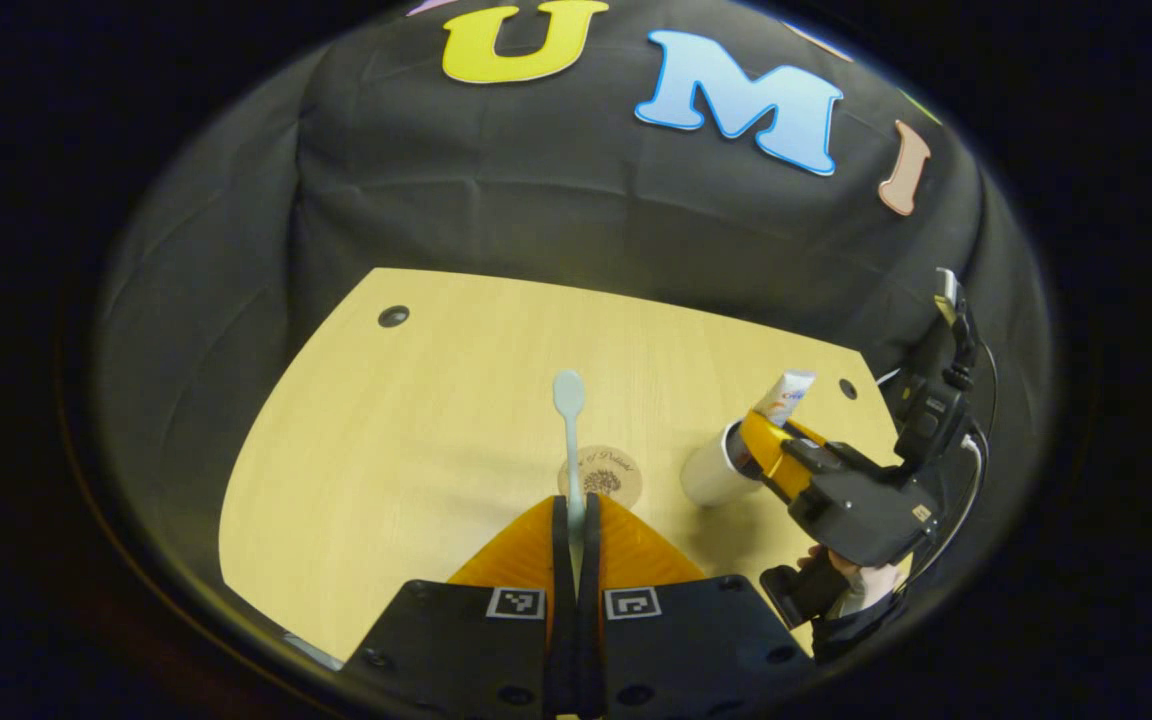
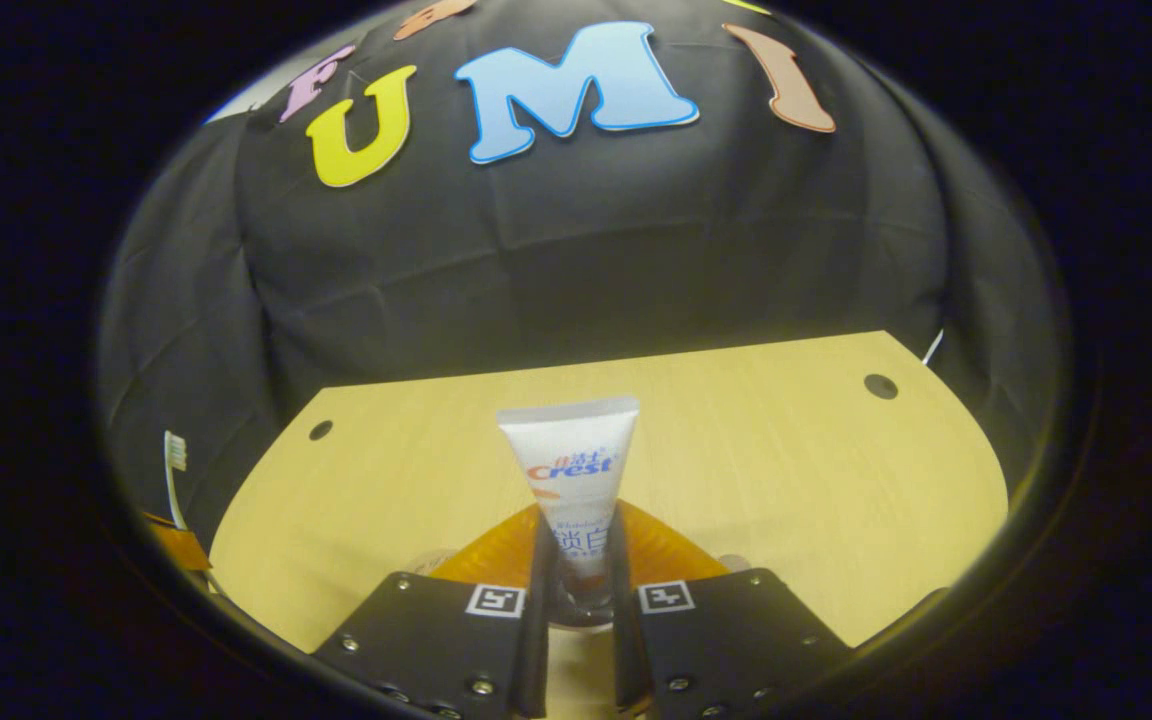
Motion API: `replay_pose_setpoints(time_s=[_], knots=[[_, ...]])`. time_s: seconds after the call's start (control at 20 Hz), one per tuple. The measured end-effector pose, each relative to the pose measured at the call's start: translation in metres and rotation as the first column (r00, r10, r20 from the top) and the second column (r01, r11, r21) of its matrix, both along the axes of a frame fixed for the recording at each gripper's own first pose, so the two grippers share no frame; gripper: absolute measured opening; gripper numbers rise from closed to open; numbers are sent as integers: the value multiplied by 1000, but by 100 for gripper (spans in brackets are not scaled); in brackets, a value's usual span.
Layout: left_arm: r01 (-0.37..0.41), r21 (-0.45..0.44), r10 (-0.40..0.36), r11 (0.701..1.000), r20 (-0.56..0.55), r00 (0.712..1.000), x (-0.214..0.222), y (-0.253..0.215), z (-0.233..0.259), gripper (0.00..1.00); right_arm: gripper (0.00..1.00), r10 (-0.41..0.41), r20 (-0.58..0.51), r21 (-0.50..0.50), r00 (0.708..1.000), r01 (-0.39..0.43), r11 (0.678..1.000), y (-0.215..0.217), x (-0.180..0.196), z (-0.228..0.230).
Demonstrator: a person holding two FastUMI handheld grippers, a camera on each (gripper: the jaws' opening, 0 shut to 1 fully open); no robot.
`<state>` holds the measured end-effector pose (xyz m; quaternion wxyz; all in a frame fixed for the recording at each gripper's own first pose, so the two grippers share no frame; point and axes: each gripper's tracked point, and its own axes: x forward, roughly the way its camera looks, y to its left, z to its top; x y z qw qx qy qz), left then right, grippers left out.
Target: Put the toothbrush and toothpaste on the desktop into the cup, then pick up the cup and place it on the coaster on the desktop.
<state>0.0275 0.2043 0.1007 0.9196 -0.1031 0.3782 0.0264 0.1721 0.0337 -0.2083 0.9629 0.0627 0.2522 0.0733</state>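
My left gripper (image 1: 576,522) is shut on the handle of a pale blue toothbrush (image 1: 568,420), which points forward over the round wooden coaster (image 1: 604,480) on the desk. To the right of the coaster stands the white cup (image 1: 708,472). My right gripper (image 1: 758,445) hovers at the cup's mouth, shut on the white toothpaste tube (image 1: 786,393). In the right gripper view, the right gripper (image 2: 576,545) clamps the toothpaste tube (image 2: 572,470), which stands crimped end up. How deep the tube's lower end sits in the cup is hidden. The toothbrush (image 2: 174,465) shows at the far left.
The light wooden desk (image 1: 406,430) has a cable hole at the back left (image 1: 393,316) and another at the back right (image 1: 847,388). Black cloth walls it in behind. A hand (image 1: 861,585) holds the right gripper at the desk's right edge.
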Motion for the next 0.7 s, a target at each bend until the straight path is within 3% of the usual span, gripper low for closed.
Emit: replay_pose_setpoints(time_s=[0.3, 0.4, 0.45, 0.55, 0.7], knots=[[3, -5, -3, 1000, 29, 1000, 7, -3, 4, 7, 30, 9, -6, -5, 1000, -9, 1000, 0, -12, 2], [6, -6, -6, 1000, 39, 999, 8, -1, 0, 7, 55, 16, 12, 15, 1000, -16, 1000, 3, -9, 11], [8, -5, -8, 1000, 41, 999, 9, 1, -5, 7, 61, 11, 21, 15, 1000, -12, 1000, 2, -10, 16], [10, -9, -9, 1000, 48, 999, 12, 7, -15, 7, 66, 9, 41, 24, 999, -10, 1000, 1, -10, 29], [21, -15, -20, 1000, 54, 998, 11, 7, -16, 8, 66, -3, 88, 41, 996, -1, 999, -5, -11, 54]])
